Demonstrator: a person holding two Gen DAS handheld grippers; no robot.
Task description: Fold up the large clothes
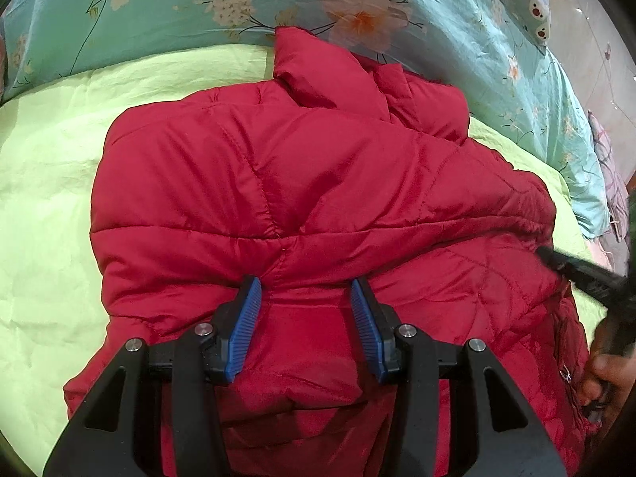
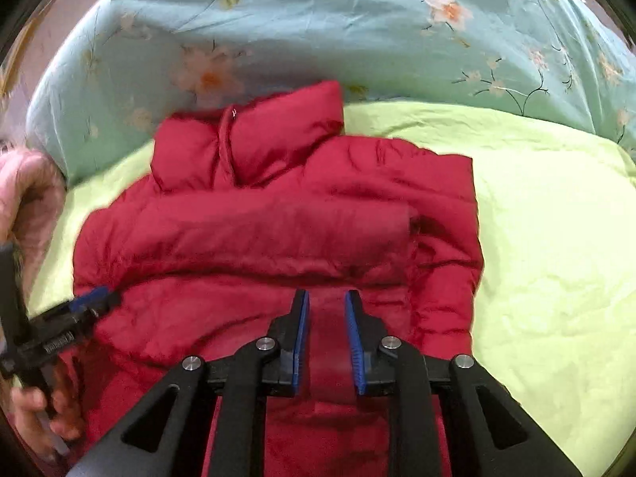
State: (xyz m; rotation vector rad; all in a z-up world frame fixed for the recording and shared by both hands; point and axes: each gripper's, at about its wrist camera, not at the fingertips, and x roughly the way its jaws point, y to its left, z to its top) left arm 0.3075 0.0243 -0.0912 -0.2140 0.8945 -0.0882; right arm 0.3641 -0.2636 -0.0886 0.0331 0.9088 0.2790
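My left gripper [image 1: 306, 290] spread wide over the red puffer jacket [image 1: 278, 183], right gripper [image 2: 326, 302] parted too, neither grasping, jacket lying folded on the green bed sheet [image 1: 47, 183]

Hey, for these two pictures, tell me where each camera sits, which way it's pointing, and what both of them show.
Left wrist view: sits on the left gripper, looking forward and down over the red jacket; its open blue-padded fingers show, with the right gripper and a hand at the right edge.
Right wrist view: sits on the right gripper, aimed over the jacket toward its collar; its fingers show, with the left gripper at the left edge.
Shared: the jacket, the green sheet and the floral blanket.
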